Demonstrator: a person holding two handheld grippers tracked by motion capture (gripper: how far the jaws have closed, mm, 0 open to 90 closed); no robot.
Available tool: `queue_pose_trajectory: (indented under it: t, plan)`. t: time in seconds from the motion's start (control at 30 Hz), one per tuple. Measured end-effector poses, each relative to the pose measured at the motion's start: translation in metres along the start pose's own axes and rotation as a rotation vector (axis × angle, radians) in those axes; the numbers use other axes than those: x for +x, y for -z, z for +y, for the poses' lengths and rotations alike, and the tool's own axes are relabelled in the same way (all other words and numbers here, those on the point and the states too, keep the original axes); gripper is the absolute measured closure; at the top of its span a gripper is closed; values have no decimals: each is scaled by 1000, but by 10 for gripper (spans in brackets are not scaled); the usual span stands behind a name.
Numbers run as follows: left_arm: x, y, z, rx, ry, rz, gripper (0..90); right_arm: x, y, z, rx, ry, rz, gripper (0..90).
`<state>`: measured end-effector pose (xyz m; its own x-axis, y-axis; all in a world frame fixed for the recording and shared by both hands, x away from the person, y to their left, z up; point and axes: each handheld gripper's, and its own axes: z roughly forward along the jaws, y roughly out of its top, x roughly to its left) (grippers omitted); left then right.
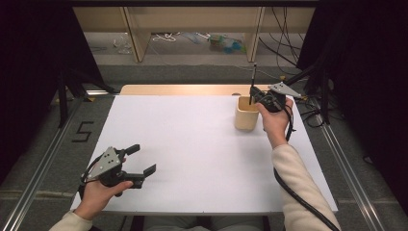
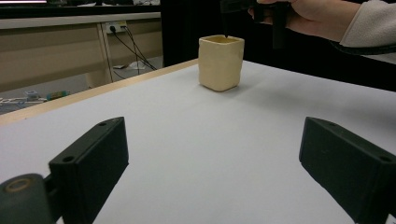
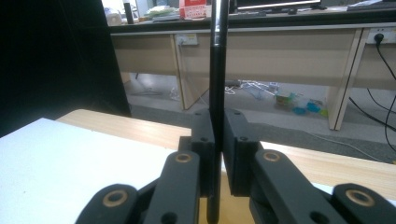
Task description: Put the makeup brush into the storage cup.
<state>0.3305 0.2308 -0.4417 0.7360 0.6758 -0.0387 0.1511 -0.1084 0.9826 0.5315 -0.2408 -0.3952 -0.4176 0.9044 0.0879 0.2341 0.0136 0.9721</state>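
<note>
**Pen clamped above the cup, left jaws spread wide**

Pen (image 3: 217, 70) stands upright between the jaws of the right gripper (image 1: 261, 99), which are clenched on its black shaft — in the right gripper view the two black pads press the shaft from either side, with no gap showing between pad and pen. Its lower end reaches down past the pads there, and its upper part rises well above them, with a paler silver stretch near the top. In the high view the pen shows as a thin dark line rising above the right hand (image 1: 274, 120), at the far right part of the white table (image 1: 192, 144).

The cream cup (image 1: 246, 113) sits on the table just beside that hand, directly under the gripper. It has a squarish body with rounded corners and an open top. In the left gripper view the pen's dark tip hangs at the cup's rim; whether it touches the rim or the inside wall cannot be told.

The left gripper (image 1: 140, 160) is at the near left corner of the table, well apart from the cup, held in the left hand (image 1: 98, 192). Its jaws are released and spread wide — nothing lies between them, and bare white tabletop shows in the gap. They point across the table toward the cup.
</note>
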Motion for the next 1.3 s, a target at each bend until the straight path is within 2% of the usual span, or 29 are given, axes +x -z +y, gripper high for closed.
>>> queue_pose_trajectory:
  t: [0.17,0.2,0.27,0.67,0.7,0.73,0.9,1.07,1.3]
  plan:
    - [0,0,0,0,0,-1,77,0,-1,0,5,3,4,843]
    - [0,-1,0,-6,-1,-6,77,0,-2,-1,-15,-3,4,842]
    - [0,0,0,1,-2,-1,77,0,-2,-1,9,5,-2,842]
    - [0,0,0,0,1,-1,77,0,-5,-2,15,-3,0,842]
    - [0,0,0,0,1,-1,77,0,-6,-2,-1,0,3,842]
    - [0,-1,0,-7,0,-7,77,0,-5,-2,15,3,-4,842]
    - [0,0,0,-4,1,-3,77,0,-7,-3,5,2,4,842]
    - [0,0,0,1,0,0,77,0,-7,-4,19,7,-8,842]
    - [0,0,0,1,0,0,77,1,-8,-5,22,12,0,842]
